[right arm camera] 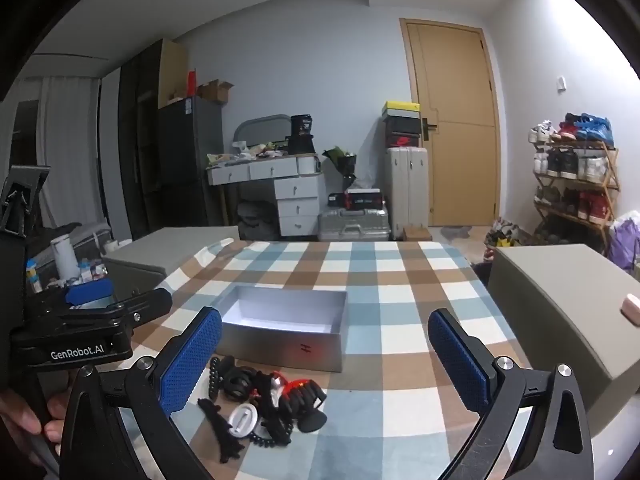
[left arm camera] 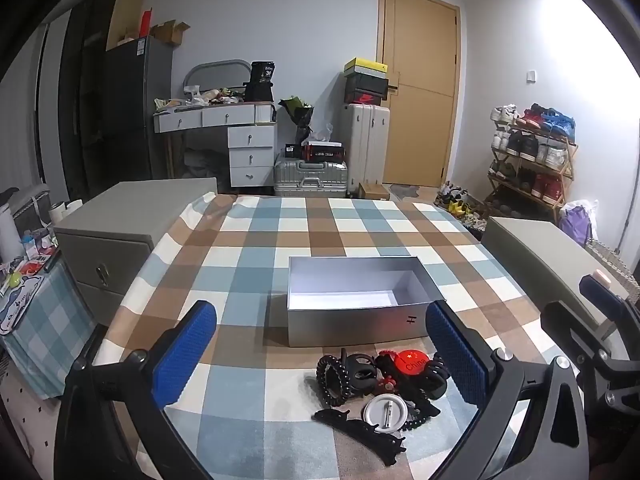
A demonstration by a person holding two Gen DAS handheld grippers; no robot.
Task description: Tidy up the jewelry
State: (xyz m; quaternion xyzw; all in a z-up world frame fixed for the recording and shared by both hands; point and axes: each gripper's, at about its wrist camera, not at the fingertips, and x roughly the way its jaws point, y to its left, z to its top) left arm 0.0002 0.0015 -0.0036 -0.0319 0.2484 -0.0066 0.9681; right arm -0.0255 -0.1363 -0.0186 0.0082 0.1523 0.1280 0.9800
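Note:
A pile of jewelry lies on the checkered tablecloth just in front of an open, empty silver box: black beaded bracelets, black hair claws, a red round badge, a white badge face down, a long black clip. My left gripper is open above the cloth, the pile between its fingers toward the right one. My right gripper is open and empty; the pile lies low between its fingers, nearer the left one, with the box behind it.
Grey cabinets stand at the table's left and right. The right gripper shows at the edge of the left wrist view; the left gripper body shows in the right wrist view. A desk, suitcases, a door and a shoe rack stand behind.

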